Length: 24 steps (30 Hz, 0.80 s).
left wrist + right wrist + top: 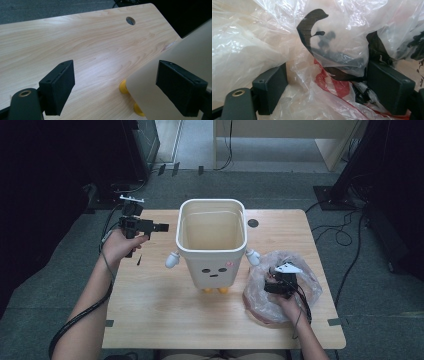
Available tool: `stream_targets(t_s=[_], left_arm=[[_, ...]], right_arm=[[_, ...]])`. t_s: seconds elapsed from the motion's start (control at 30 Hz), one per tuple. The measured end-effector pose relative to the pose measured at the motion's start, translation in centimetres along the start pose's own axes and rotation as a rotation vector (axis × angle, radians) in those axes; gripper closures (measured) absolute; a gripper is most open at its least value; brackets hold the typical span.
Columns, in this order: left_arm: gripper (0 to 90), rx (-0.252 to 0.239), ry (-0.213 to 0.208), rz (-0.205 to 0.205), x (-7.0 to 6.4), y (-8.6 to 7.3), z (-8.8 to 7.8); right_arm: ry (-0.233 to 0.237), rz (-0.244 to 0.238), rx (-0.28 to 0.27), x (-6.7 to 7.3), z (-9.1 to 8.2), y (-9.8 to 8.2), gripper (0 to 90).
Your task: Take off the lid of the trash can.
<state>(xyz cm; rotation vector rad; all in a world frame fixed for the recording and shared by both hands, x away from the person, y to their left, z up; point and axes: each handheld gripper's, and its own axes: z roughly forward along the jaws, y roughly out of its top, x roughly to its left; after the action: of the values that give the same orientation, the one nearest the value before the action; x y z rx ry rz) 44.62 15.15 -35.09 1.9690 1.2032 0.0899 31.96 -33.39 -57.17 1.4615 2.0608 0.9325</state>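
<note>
The plastic bag (280,287) lay on the table (150,305) just right of the white bin (212,240). The right gripper (276,279) was pushed into it, jaws apart. The left gripper (162,226) was held left of the bin, jaws apart.

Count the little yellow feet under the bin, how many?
2. Both feet sit side by side under the bin's front edge: one on the left, one on the right. More may hide behind.

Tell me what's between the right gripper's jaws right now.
Crumpled plastic bag film lies between the open jaws of the right gripper, seen in the right gripper view.
</note>
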Motion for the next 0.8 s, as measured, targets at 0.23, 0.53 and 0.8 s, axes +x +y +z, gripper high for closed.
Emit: stream_targets(t_s=[0.23, 0.53, 0.8], left_arm=[[15.9, -0.018, -0.001, 0.011, -0.6, 0.8, -1.1], [15.9, -0.016, -0.019, 0.006, -1.4, 1.6, -1.9], [15.9, -0.022, -0.027, 0.017, -2.2, 2.6, -2.8]], right_arm=[[0.000, 0.000, 0.000, 0.0, 0.0, 0.0, 17.5], [0.000, 0.000, 0.000, 0.0, 0.0, 0.0, 17.5], [0.000, 0.000, 0.000, 0.0, 0.0, 0.0, 17.5]])
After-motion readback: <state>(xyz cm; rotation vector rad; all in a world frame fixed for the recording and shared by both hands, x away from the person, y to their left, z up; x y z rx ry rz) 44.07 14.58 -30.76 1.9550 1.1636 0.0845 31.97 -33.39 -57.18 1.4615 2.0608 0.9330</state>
